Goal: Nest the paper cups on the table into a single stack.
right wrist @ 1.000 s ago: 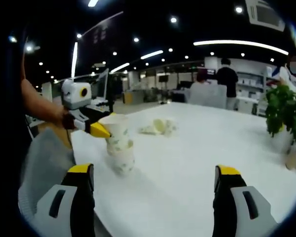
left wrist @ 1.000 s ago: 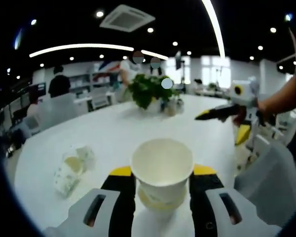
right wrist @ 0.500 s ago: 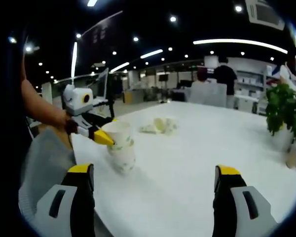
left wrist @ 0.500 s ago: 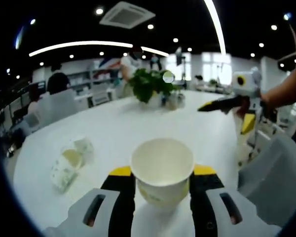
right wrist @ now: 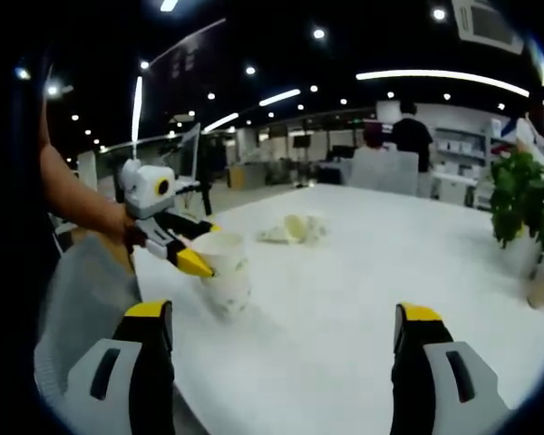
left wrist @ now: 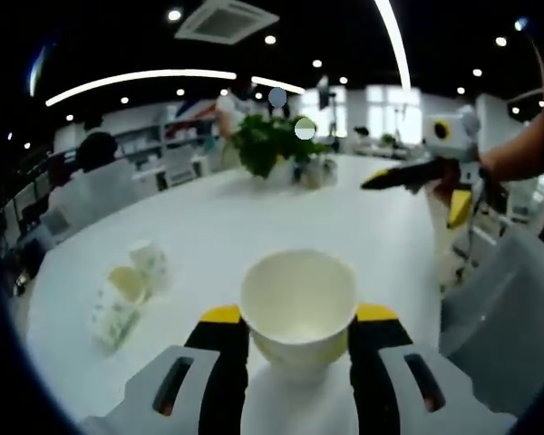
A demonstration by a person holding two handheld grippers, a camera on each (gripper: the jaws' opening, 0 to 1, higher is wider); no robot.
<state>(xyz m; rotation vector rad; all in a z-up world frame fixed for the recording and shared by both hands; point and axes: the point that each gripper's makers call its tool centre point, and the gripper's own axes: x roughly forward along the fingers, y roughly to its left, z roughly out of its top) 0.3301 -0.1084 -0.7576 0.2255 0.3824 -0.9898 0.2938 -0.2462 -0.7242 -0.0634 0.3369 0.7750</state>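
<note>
Left tool gripping a paper cup at the near edge of the white counter; right tool hanging open.

The left tool (left wrist: 297, 337) is clamping an upright paper cup (left wrist: 298, 304) between its yellow-tipped jaws; in the right gripper view this cup (right wrist: 223, 256) is sitting on a lower cup (right wrist: 227, 295) standing on the counter (right wrist: 363, 299). The right tool (right wrist: 286, 337) is holding its jaws wide apart, gripping nothing. More cups (left wrist: 127, 290) are lying tipped on the counter, well apart from the held one. A potted plant (left wrist: 274, 149) is standing at the far side.
</note>
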